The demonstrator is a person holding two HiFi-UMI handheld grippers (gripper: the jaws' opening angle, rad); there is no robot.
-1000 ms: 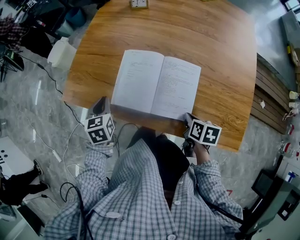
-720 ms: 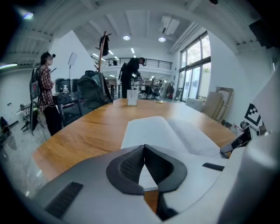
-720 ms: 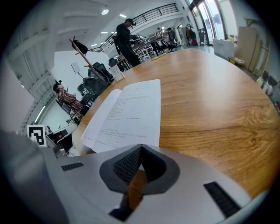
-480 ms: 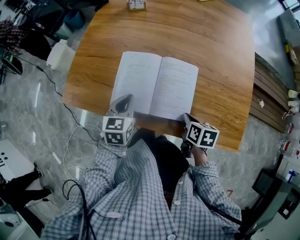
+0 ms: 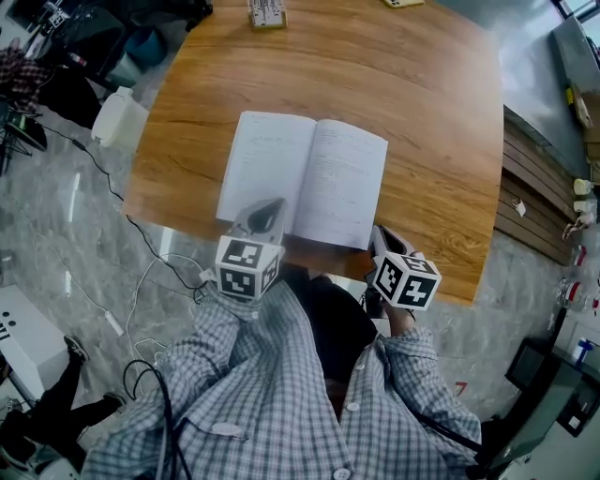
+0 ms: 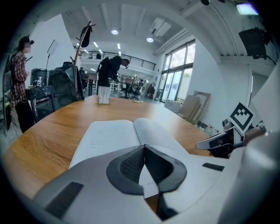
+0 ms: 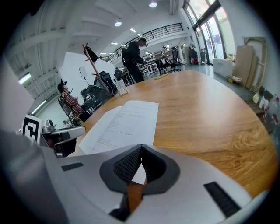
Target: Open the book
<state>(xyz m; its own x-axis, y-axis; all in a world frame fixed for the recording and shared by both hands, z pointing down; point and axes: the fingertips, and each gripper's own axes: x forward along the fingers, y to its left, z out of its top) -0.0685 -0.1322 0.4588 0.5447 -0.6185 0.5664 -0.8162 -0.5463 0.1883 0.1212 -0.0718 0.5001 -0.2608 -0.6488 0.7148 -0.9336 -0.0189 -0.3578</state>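
The book lies open and flat on the wooden table, both white pages facing up. My left gripper is shut and empty, its tips over the near edge of the left page. The left gripper view shows its jaws closed tip to tip, with the book spread out just beyond them. My right gripper is also shut and empty, beside the book's near right corner. In the right gripper view its jaws meet, with the book ahead and to the left.
A small clear stand sits at the table's far edge. A white box and cables lie on the floor to the left. Wooden slats run along the right. People stand in the room behind.
My left gripper has swung right from the table's front left corner to the book's near edge. The right gripper has lifted slightly off the book's near right corner. The book stays open.
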